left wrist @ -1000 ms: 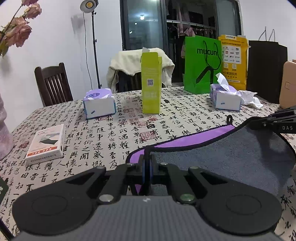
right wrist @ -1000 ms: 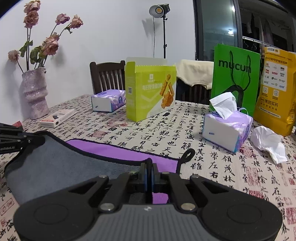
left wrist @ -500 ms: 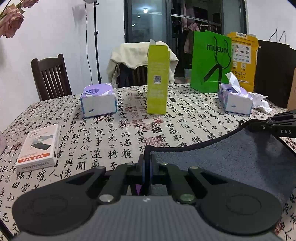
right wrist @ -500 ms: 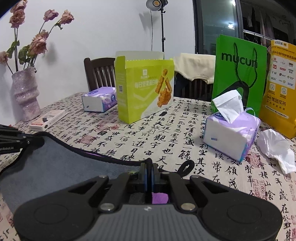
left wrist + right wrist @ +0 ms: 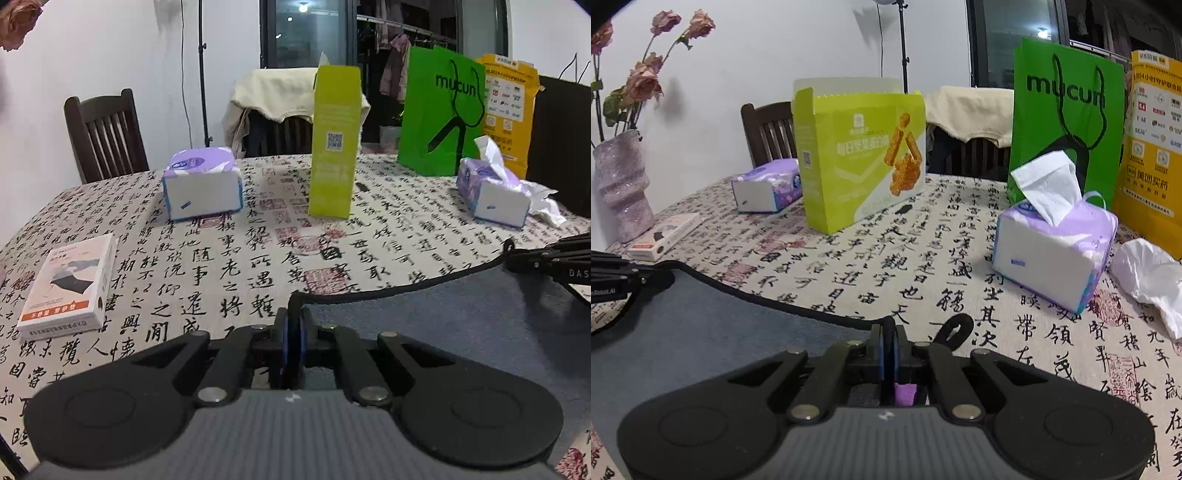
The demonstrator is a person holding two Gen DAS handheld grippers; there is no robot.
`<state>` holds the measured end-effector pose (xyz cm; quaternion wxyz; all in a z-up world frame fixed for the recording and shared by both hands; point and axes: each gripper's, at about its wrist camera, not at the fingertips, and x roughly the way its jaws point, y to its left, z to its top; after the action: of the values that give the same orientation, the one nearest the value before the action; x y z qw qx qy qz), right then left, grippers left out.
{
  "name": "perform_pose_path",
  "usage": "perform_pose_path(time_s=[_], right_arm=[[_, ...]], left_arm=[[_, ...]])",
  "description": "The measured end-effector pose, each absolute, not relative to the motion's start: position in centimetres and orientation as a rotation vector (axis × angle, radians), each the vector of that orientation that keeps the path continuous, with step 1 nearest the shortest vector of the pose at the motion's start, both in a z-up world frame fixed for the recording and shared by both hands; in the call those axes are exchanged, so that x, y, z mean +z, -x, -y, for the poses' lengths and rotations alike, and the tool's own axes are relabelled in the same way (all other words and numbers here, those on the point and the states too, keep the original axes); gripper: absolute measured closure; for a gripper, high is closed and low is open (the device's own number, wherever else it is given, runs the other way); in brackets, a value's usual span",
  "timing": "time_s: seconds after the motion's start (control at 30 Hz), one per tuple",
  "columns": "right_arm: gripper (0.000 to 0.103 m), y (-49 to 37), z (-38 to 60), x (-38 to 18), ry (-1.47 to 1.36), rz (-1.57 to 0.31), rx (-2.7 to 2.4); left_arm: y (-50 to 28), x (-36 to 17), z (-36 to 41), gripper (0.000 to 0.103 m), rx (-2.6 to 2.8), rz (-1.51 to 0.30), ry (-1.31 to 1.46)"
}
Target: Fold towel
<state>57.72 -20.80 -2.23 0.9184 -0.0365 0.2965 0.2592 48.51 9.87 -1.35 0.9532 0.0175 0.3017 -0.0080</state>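
The towel (image 5: 461, 321) is grey on its upper side, purple beneath, with a black hem. It is stretched between both grippers just above the table. My left gripper (image 5: 293, 314) is shut on its left corner. My right gripper (image 5: 889, 332) is shut on its right corner, beside the black hanging loop (image 5: 955, 328). The grey side also shows in the right wrist view (image 5: 701, 332). A sliver of purple shows between the right jaws. Each gripper shows at the other view's edge.
On the calligraphy tablecloth (image 5: 240, 266) stand a yellow-green carton (image 5: 334, 144), two tissue packs (image 5: 201, 182) (image 5: 1052, 251), a small white box (image 5: 70, 288), a green bag (image 5: 439, 110), a yellow bag (image 5: 1152, 147), a crumpled tissue (image 5: 1148, 273) and a vase (image 5: 622, 184).
Both grippers have carried the towel's held edge forward over itself. The purple underside that showed a second ago is now covered by the grey side.
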Motion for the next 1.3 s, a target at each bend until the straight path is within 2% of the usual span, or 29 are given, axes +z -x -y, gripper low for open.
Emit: perform_pose_path(time_s=[0.07, 0.13, 0.2, 0.27, 0.43, 0.7, 0.77, 0.87, 1.0, 1.07, 1.3], right_arm=[[0.089, -57.9, 20.9, -2.5, 0.077, -0.606, 0.510], [0.085, -58.0, 21.1, -2.6, 0.066, -0.615, 0.498], [0.079, -58.1, 21.2, -2.5, 0.057, -0.616, 0.490], [0.070, -58.0, 21.3, -2.4, 0.051, -0.614, 0.488], [0.067, -57.3, 21.4, -1.8, 0.050, -0.599, 0.492], [0.064, -54.8, 21.8, -0.5, 0.051, -0.577, 0.497], [0.059, -54.0, 21.9, -0.3, 0.055, -0.571, 0.497], [0.057, -52.8, 22.0, -0.1, 0.058, -0.570, 0.500], [0.054, -51.1, 22.3, 0.2, 0.051, -0.557, 0.509], [0.049, -50.3, 22.3, 0.4, 0.046, -0.545, 0.513], [0.033, -47.4, 22.3, 0.6, 0.051, -0.505, 0.516]], left_arm=[[-48.6, -1.7, -9.9, 0.090, -0.007, -0.622, -0.052], [-48.6, -2.0, -10.1, 0.076, 0.000, -0.636, -0.051], [-48.4, -1.9, -10.2, 0.071, 0.005, -0.632, -0.051], [-48.1, -1.7, -10.2, 0.071, 0.000, -0.627, -0.052], [-47.0, -1.1, -10.1, 0.064, -0.009, -0.618, -0.055], [-44.4, -0.2, -9.7, 0.060, -0.015, -0.604, -0.051], [-43.7, -0.1, -9.6, 0.059, -0.014, -0.606, -0.052], [-42.6, 0.1, -9.3, 0.054, -0.014, -0.605, -0.048], [-41.1, 0.4, -8.8, 0.040, 0.001, -0.591, -0.052], [-40.3, 0.5, -8.4, 0.036, -0.001, -0.583, -0.056], [-37.7, 0.9, -7.8, 0.007, 0.017, -0.545, -0.035]])
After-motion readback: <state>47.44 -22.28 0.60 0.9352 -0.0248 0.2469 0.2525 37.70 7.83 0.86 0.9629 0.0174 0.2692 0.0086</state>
